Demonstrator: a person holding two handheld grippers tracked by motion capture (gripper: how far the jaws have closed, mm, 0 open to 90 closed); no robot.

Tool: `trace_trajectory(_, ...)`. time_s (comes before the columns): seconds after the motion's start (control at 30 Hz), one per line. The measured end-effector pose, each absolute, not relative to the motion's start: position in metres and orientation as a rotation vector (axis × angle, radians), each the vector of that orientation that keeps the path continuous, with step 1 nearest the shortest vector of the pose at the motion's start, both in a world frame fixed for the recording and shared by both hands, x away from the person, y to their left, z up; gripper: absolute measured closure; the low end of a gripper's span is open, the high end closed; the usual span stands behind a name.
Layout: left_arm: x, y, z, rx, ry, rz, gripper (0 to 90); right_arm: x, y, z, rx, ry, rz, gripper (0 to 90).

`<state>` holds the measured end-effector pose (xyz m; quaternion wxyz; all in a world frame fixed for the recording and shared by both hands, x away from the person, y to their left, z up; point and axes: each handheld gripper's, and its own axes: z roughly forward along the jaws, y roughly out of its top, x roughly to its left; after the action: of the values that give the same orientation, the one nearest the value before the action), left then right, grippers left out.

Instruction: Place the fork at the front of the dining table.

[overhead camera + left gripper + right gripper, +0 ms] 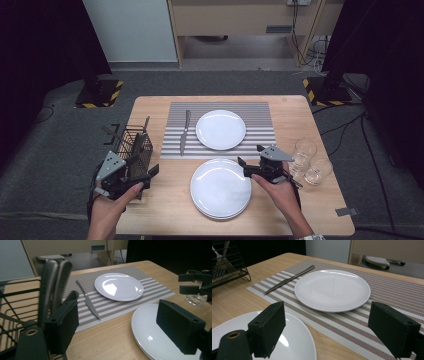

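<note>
A white plate (220,129) (119,286) (332,289) rests on a striped placemat (260,127) (152,288) (392,293), with a knife (184,131) (88,300) (289,279) to its left. Nearer the front lies a stack of white plates (220,187) (150,337) (287,345). A black wire cutlery basket (134,147) (12,312) (227,265) holds utensil handles (52,285). My left gripper (145,176) (125,327) is open just in front of the basket. My right gripper (250,160) (332,332) is open at the stack's right edge, nothing between its jaws.
Two clear glasses (311,161) (196,299) stand at the table's right side, behind my right hand. The wooden table (295,115) ends close to the basket on the left. Dark stands and cables sit on the floor beyond.
</note>
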<state>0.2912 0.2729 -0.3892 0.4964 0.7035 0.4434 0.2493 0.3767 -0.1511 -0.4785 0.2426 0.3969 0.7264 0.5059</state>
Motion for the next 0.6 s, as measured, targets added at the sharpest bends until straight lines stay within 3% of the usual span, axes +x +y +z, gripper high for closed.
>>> trace_trajectory(0.6,0.302,0.312,-0.373,1.636,1.133,0.653,17.4,0.377,-0.151,-0.48,1.083,1.989,1.376,14.2)
